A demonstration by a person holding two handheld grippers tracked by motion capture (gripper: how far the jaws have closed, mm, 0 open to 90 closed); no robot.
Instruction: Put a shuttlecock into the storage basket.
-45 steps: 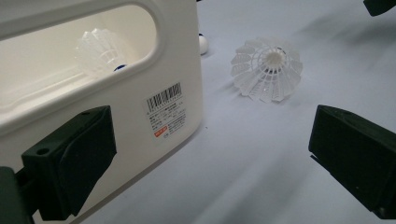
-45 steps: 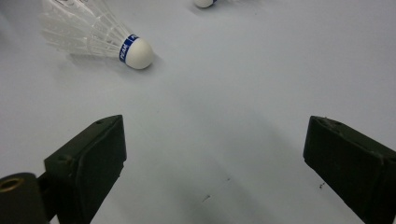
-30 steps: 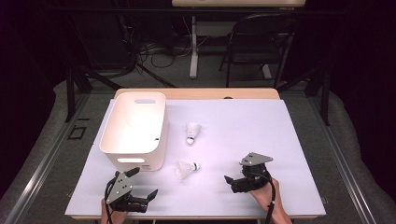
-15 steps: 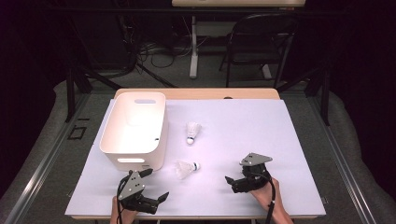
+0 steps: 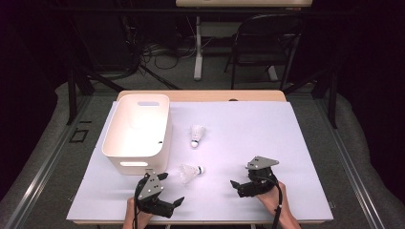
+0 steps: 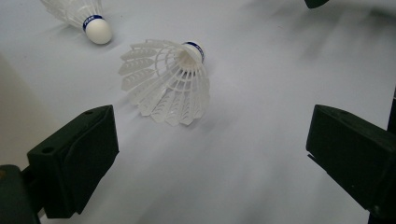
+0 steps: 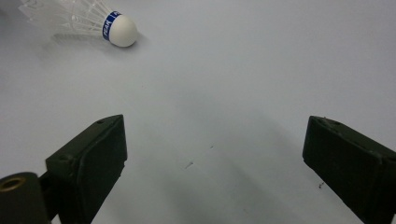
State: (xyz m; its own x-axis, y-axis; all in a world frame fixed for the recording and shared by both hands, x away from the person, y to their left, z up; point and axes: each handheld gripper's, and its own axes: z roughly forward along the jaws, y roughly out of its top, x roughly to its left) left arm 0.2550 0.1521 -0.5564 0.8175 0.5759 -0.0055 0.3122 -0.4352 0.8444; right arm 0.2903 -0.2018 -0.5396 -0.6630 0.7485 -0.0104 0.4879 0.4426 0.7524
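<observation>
Left tongs, jaws spread wide and empty, sit at lower left of the frame just short of the near shuttlecock lying at lower centre on the counter; right tongs, also spread, rest at lower right.

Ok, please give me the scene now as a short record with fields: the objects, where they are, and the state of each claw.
surface: white table
bin: white bin at the left side, upright
near shuttlecock: near shuttlecock lying on its side, just ahead of the left claw
far shuttlecock: far shuttlecock mid-table, right of the bin
left claw: left claw open, holds nothing
right claw: right claw open, holds nothing
</observation>
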